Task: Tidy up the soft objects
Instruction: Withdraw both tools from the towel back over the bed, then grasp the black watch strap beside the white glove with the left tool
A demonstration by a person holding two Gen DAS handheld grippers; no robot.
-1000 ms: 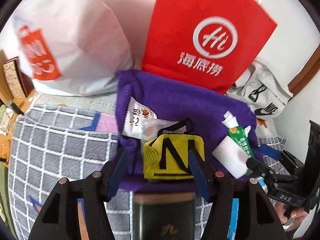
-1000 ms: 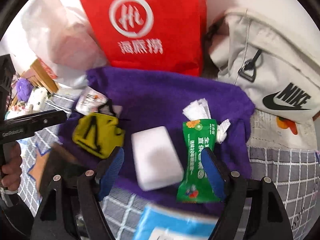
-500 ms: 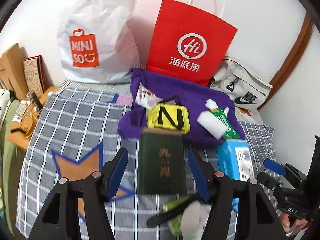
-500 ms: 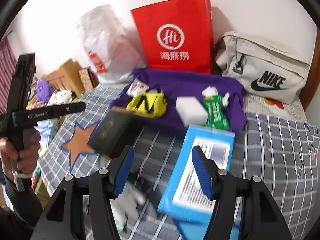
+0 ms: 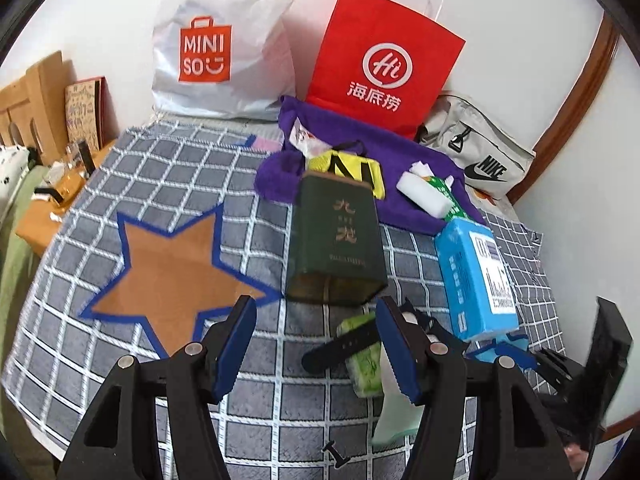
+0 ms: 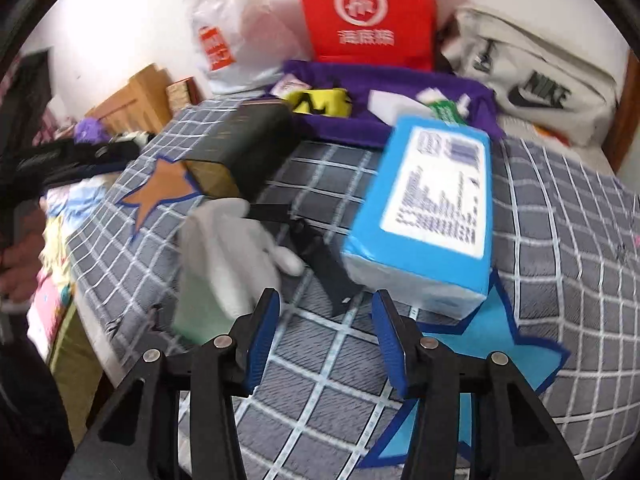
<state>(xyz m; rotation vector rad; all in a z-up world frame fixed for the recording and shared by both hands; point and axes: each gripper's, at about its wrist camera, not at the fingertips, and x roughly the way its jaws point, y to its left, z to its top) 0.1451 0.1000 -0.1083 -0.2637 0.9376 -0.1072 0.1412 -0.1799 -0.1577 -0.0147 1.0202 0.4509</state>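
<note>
Both grippers have drawn back from the purple towel [image 5: 404, 160] at the far end of the bed, and this is the main change: one second ago each camera was close over the towel, and now the whole checked blanket [image 5: 160, 184] is in view. The left gripper [image 5: 316, 344] is open and holds nothing; the right gripper [image 6: 326, 332] is also open and empty. I judge that a placing step is finished and the person looks for the next soft thing. On the towel lie the yellow pouch [image 5: 352, 170], the white sponge [image 5: 420, 194], the green packet [image 5: 446, 194] and a small white snack packet [image 5: 306, 138]. They lie there as before. Still off the towel are the blue tissue pack [image 6: 428, 204] and a white glove [image 6: 224, 248], which lies near the left finger of the right gripper, beside a black strap [image 6: 320, 256]. The dark green box [image 5: 336, 240] stands just before the towel; it looks hard, so it probably stays. The right view is blurred, so this gripper is moving.
</note>
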